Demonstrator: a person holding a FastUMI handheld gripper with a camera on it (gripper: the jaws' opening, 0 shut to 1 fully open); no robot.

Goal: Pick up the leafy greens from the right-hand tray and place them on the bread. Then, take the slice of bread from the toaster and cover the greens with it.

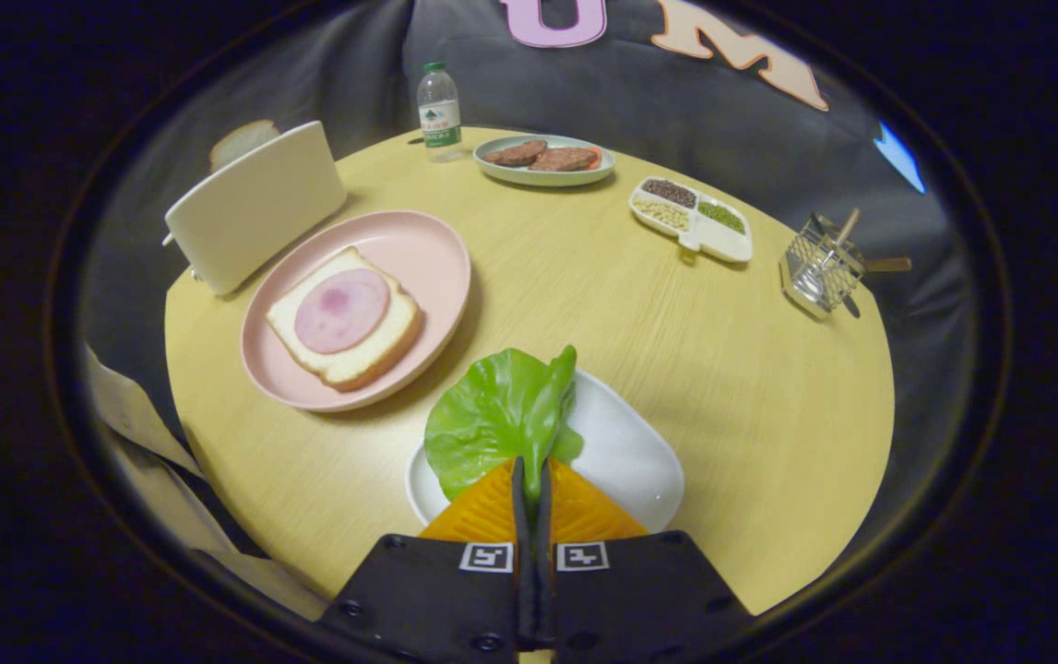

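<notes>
My gripper (531,472) is shut on a green lettuce leaf (494,415), pinching its near edge between both fingers. The leaf stands up over a white tray (630,452) just ahead of the fingers. Beyond it to the left, a pink plate (418,249) holds a slice of bread (344,327) topped with a round of ham (341,310). Behind the plate stands a cream toaster (252,207) with a second bread slice (243,140) sticking out of its top.
On the round yellow table (676,350) stand a water bottle (439,109), a pale green plate with meat patties (544,159), a divided white dish of beans and grains (692,218) and a wire basket with utensils (822,265) at the far right edge.
</notes>
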